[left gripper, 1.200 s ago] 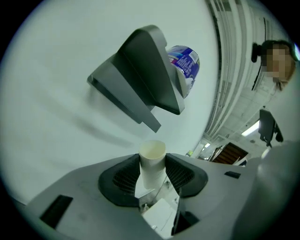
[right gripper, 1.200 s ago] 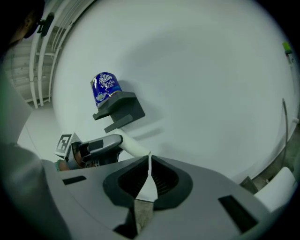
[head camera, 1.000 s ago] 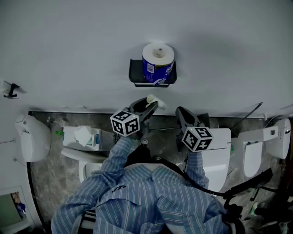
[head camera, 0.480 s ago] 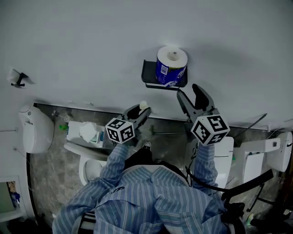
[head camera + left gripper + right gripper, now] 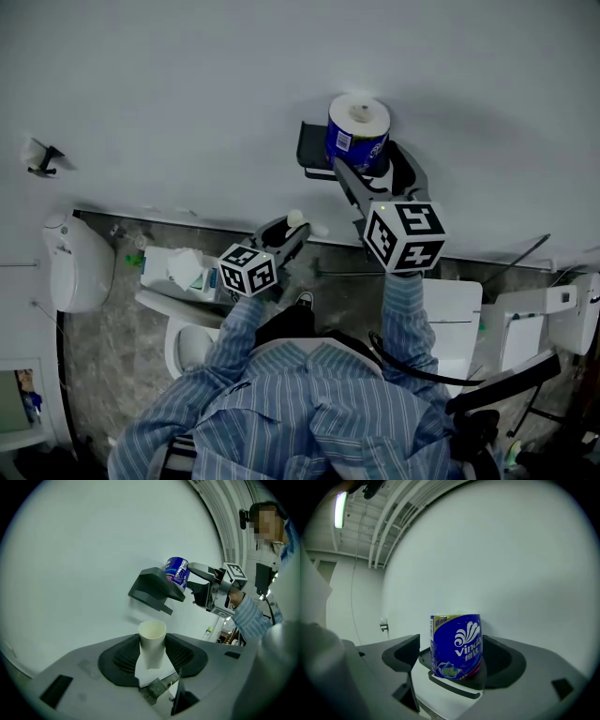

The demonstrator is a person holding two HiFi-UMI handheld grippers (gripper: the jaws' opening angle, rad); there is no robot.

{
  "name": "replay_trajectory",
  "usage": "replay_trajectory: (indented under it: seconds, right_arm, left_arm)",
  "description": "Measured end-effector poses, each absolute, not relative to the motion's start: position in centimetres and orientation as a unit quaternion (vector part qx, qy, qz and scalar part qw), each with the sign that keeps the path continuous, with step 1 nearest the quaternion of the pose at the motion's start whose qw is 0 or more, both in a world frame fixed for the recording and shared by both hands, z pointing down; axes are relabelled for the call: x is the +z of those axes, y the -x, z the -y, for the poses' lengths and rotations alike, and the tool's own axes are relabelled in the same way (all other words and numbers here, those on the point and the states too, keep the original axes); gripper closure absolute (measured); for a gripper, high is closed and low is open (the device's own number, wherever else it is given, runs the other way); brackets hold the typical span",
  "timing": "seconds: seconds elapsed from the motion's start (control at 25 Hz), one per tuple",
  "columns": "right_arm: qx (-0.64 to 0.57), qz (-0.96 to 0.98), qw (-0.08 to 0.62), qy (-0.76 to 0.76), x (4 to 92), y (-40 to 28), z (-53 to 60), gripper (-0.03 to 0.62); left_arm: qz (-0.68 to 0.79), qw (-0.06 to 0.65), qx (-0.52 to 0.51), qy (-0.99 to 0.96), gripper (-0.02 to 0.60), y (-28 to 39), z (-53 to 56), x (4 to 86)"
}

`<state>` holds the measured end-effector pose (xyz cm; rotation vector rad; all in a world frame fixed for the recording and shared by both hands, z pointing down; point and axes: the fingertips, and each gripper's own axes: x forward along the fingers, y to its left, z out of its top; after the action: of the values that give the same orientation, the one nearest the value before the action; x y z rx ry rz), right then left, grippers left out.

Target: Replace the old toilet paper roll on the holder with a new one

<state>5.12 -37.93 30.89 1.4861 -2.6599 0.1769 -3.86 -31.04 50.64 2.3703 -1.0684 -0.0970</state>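
While the jaws of the right tongs (image 5: 367, 157) are opening on either side of the new toilet paper roll (image 5: 455, 645), that blue-wrapped roll stands upright on the dark holder (image 5: 312, 155) fixed to the pale wall (image 5: 187, 84), with a gap showing between it and the left pad. The left tongs (image 5: 153, 660), lower and well apart from the holder, are clamped on a bare cardboard tube (image 5: 152, 639), which stands upright between the pads.

a plain white wall (image 5: 169, 84) meets a grey mottled floor (image 5: 103, 356), a tube light (image 5: 341, 509) overhead.
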Motion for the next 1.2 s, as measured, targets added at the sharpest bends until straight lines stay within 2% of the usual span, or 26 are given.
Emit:
replay_trajectory:
  seconds: [0.32, 0.64, 1.2]
  right_arm:
    - [0.036, 0.833, 0.106, -0.542, 31.9, -4.1, 40.7, 0.192]
    - [0.044, 0.831, 0.112, -0.542, 32.1, -3.9, 41.2, 0.187]
    - [0.059, 0.848, 0.024, -0.526, 31.1, -5.1, 39.8, 0.189]
  left_arm:
    - [0.395, 0.27, -0.034, -0.877, 0.41, 4.8, 30.8, 51.0]
    - [0.385, 0.27, -0.032, -0.882, 0.41, 4.2, 30.7, 51.1]
    - [0.362, 0.269, -0.033, -0.892, 0.41, 2.6, 30.2, 50.7]
